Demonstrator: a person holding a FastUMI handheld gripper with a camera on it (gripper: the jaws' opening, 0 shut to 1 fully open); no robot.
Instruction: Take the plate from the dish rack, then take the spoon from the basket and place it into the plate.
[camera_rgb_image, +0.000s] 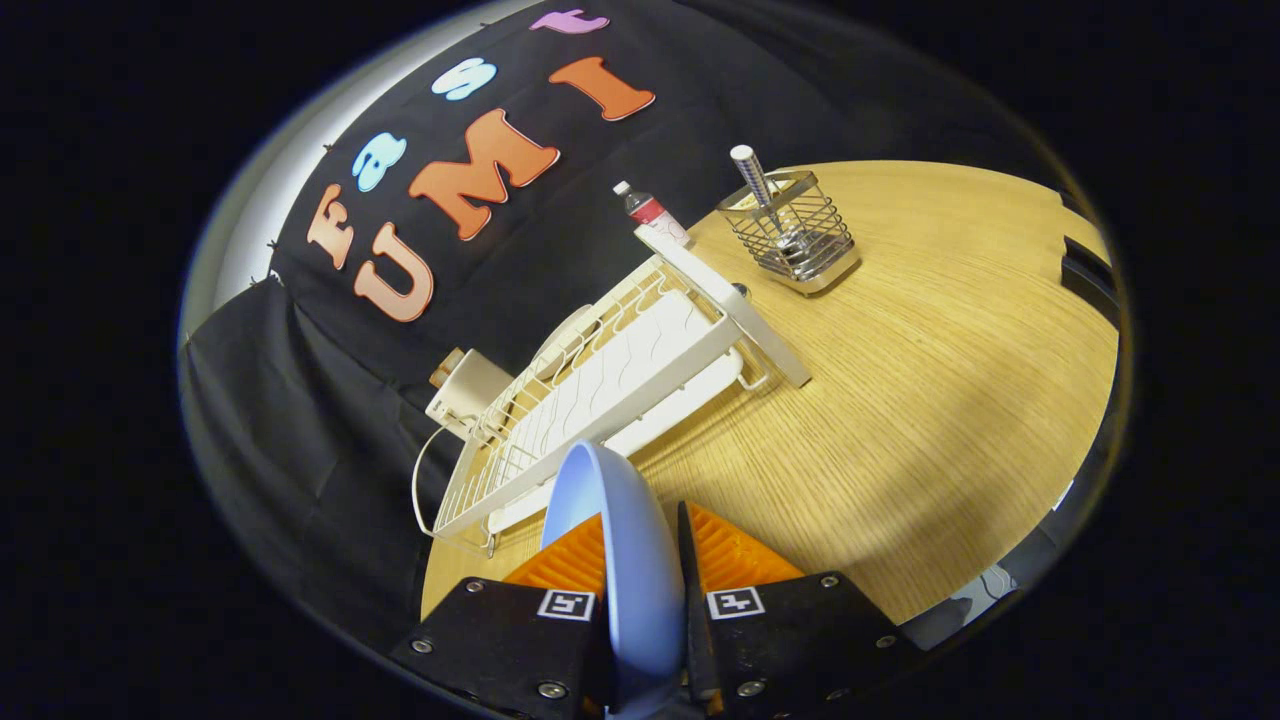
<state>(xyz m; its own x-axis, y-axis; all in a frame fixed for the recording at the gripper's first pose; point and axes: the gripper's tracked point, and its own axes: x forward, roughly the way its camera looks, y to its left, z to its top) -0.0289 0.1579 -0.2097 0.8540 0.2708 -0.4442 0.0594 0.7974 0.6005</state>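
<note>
We had the gripper clamped on the plate, held on edge between both fingers and clear of the rack beyond, so it could go flat before the spoon left the far basket.

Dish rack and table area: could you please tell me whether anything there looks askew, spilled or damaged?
Nothing looks spilled or damaged. The plate is clamped on edge between the tool's fingers, out of the white dish rack. The spoon stands leaning in the wire basket on the wooden table.
</note>
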